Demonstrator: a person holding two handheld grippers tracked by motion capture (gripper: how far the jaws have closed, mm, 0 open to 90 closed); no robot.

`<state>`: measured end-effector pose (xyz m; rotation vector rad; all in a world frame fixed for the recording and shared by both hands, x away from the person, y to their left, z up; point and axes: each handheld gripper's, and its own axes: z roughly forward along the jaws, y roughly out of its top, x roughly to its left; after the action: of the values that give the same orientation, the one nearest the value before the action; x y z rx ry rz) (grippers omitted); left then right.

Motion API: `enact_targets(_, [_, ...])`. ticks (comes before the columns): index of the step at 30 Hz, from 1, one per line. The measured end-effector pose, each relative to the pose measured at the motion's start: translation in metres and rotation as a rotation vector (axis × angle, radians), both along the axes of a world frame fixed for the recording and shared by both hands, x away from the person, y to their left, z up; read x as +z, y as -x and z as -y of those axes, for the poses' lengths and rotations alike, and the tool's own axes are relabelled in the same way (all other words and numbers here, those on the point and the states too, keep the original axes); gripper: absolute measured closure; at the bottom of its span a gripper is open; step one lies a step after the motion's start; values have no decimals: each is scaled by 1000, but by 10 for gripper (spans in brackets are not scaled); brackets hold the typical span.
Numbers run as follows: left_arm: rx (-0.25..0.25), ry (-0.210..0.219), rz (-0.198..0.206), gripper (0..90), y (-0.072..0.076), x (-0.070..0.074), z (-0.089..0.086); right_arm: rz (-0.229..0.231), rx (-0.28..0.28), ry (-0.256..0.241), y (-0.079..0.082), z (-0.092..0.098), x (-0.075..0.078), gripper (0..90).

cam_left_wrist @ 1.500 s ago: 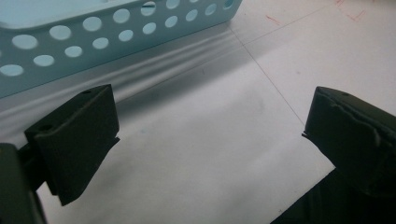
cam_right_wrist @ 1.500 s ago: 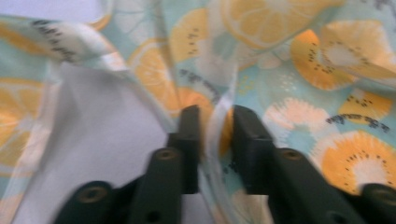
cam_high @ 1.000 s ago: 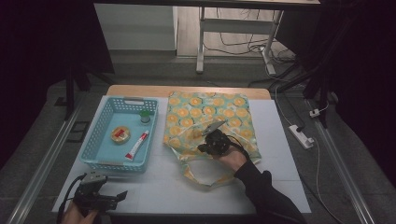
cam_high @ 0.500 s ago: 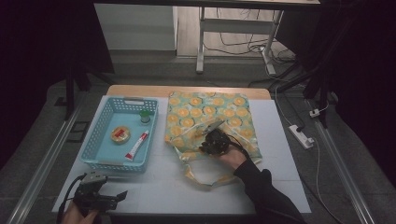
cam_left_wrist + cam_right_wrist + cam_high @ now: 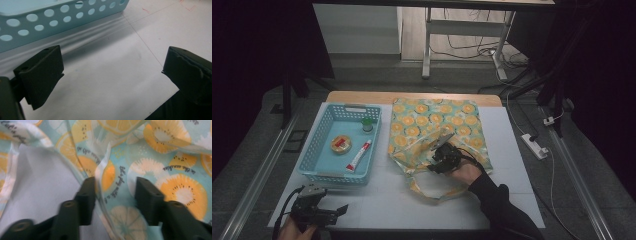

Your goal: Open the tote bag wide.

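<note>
Lying flat on the white surface (image 5: 377, 200) is one fabric tote bag printed with orange and lemon slices on pale green (image 5: 432, 125), its two loop handles trailing toward the person. One light-blue perforated plastic basket (image 5: 319, 167) sits just beside the bag, on its left edge. Inside the basket are three things: one small green-capped jar (image 5: 368, 124) at the corner nearest the bag, one round yellow and red tin (image 5: 340, 143) farther from the bag, and one white tube with a red cap (image 5: 358, 154) between the tin and the bag side.

Of the two claws, the right claw (image 5: 443, 149) rests on the bag's near edge by the handles. In the right gripper view the right claw (image 5: 115, 195) is released, its jaws standing apart with a raised fold of the bag's fabric (image 5: 105, 167) between them, close to one jaw.

The left claw (image 5: 332, 212) hovers low over bare surface, well apart from the bag and past the basket's near wall. In the left gripper view its jaws are spread wide with nothing between them, the basket's wall (image 5: 50, 17) just ahead.
</note>
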<state>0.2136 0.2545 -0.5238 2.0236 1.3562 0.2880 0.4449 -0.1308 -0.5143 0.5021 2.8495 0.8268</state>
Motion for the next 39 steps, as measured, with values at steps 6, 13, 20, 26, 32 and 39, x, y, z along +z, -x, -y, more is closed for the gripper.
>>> enact_targets(6, [-2, -7, -5, 36, -1, 0, 1, 17, -19, 7, -1, -1, 1, 753])
enact_targets(13, [-1, -7, -6, 36, -1, 0, 1, 9, -4, -41, 0, -8, -3, 703])
enact_targets(20, [-2, -8, -5, 36, -1, 0, 1, -70, -14, -61, -3, -3, -2, 900])
enact_targets(26, [0, -6, -7, 36, -1, 0, 1, -33, -40, -146, -6, 1, 15, 900])
enact_targets(32, [3, -6, -10, 36, -1, 0, 1, -4, -55, -216, -9, 2, 33, 900])
enact_targets(39, [7, -3, -9, 36, -1, 0, 0, 1, -45, -269, -9, -5, 48, 900])
